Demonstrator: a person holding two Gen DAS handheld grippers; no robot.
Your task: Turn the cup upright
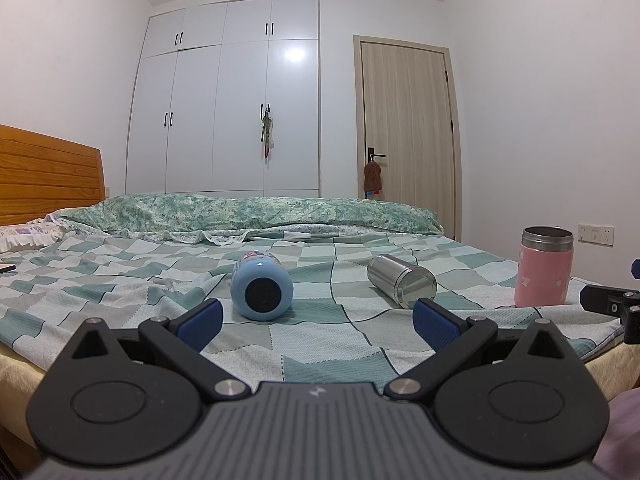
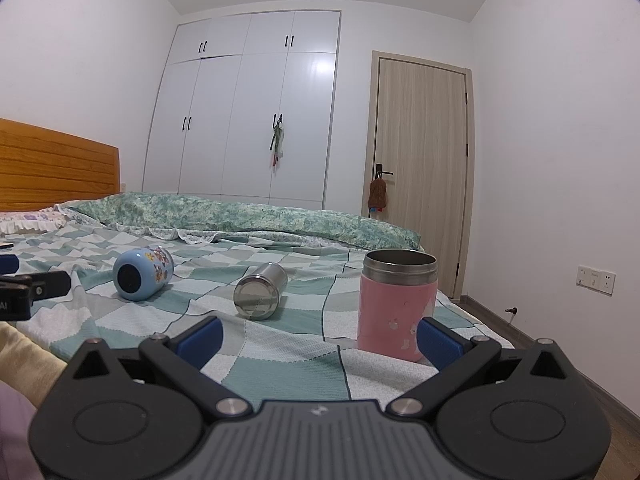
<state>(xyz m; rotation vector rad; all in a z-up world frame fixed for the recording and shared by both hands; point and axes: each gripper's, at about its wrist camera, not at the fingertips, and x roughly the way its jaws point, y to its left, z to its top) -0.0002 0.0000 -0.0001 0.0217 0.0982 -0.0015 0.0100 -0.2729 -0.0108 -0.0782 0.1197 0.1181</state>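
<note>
My left hand-held gripper [image 1: 316, 322] is released, its blue pads spread wide with nothing between them, low over the near edge of the bed [image 1: 320, 352]. Straight ahead of it the blue cup [image 1: 262, 287] lies on its side on the checked sheet, base turned toward me. Ahead and to the right of that gripper the steel cup [image 1: 402, 286] also lies on its side, apart from the blue one. Farther right the pink cup [image 1: 545, 267] stands upright, mouth open at the top.

My right hand-held gripper [image 2: 318, 340] is released too, holding nothing. The pink cup [image 2: 396, 306] stands just ahead of its right pad [image 2: 438, 342], close beside it; whether they touch I cannot tell. The steel cup [image 2: 260, 290] lies ahead to the left, the blue cup [image 2: 143, 273] farther left.
</note>
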